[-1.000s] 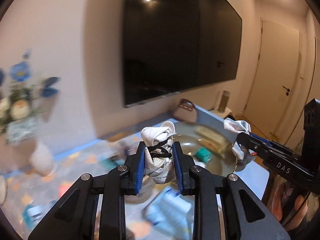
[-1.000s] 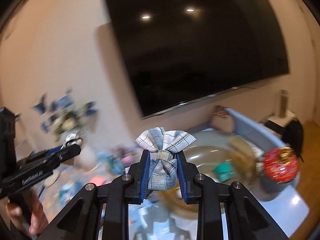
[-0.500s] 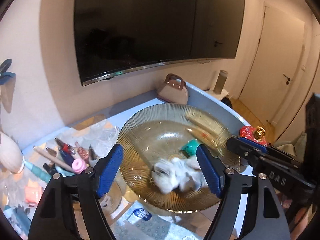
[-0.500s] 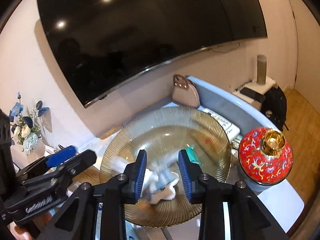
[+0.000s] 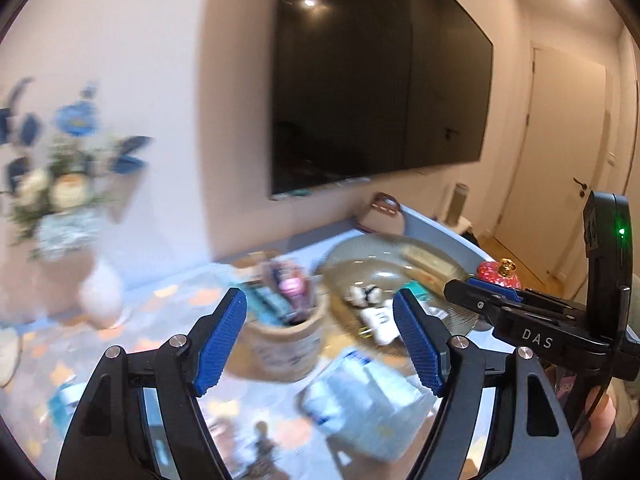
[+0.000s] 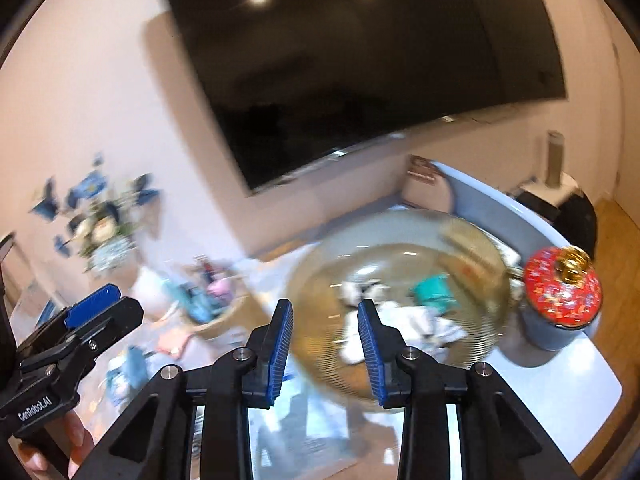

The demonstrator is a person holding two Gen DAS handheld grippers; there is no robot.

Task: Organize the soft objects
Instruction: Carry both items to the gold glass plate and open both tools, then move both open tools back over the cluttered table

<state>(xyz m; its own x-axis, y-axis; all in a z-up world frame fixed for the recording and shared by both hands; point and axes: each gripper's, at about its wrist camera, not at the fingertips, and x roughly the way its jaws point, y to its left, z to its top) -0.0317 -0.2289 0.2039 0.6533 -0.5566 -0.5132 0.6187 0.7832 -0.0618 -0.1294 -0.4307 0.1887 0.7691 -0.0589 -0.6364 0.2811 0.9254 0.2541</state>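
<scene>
Going left to right: blurry flower vase [image 5: 68, 200] far left on the worktop [image 5: 132, 328], then a round pot stuffed with pens and bits [image 5: 280, 336], then the big amber glass bowl [image 6: 320, 276], then a red lidded jar [image 6: 562, 292] at the right edge.

What's just changed: a second ago each tool was squeezing a little fabric bow, a whitish one on the left and a plaid one on the right. Now the left tool [image 5: 320, 336] has its jaws spread wide with nothing between them; they opened within the last second. The right tool [image 6: 325, 344] has its jaws parted too, more narrowly, also with nothing gripped, and it's been easing open as well.

Both bows [image 6: 364, 292] now seem to be lying inside the bowl, near a small teal thing [image 6: 434, 290]. It's smeared, so I can't tell them apart cleanly.

So I'd say this drop-off is done, and both hands are free to go fetch the next soft thing.
</scene>
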